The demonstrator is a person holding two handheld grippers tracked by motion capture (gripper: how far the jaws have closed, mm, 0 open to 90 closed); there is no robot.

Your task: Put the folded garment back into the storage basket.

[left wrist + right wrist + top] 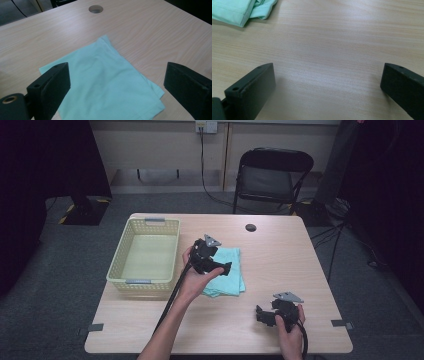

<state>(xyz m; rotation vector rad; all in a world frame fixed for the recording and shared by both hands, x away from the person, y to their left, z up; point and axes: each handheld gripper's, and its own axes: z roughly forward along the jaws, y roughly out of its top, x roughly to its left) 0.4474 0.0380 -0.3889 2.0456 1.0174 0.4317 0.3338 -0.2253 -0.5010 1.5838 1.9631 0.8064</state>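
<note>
1. Cloth (227, 272): light green, folded flat, lying on the wood table (280, 255) near the middle of the high view, just right of the basket (145, 252).
2. Left gripper (220, 266) is over the cloth's left part, mid-frame in the high view. Jaws wide apart, nothing between them.
3. In the left gripper view the cloth (105, 85) sits in the lower middle, w/ one corner pointing to the top of the frame. Can't tell if the jaws touch it.
4. Round hole (95, 9) in the table is at the top middle of that view, well apart from the cloth.
5. Right gripper (264, 316) is at the lower right of the high view, low over bare table, well apart from the cloth. Jaws wide apart, holding nothing.
6. In the right gripper view a bit of the cloth (239, 10) peeks in at the upper left; rest is bare wood.
7. Basket is pale yellow w/ small holes in its walls, left of centre in the high view.
8. Black chair (272, 175) stands past the table, at the top of the frame.
</note>
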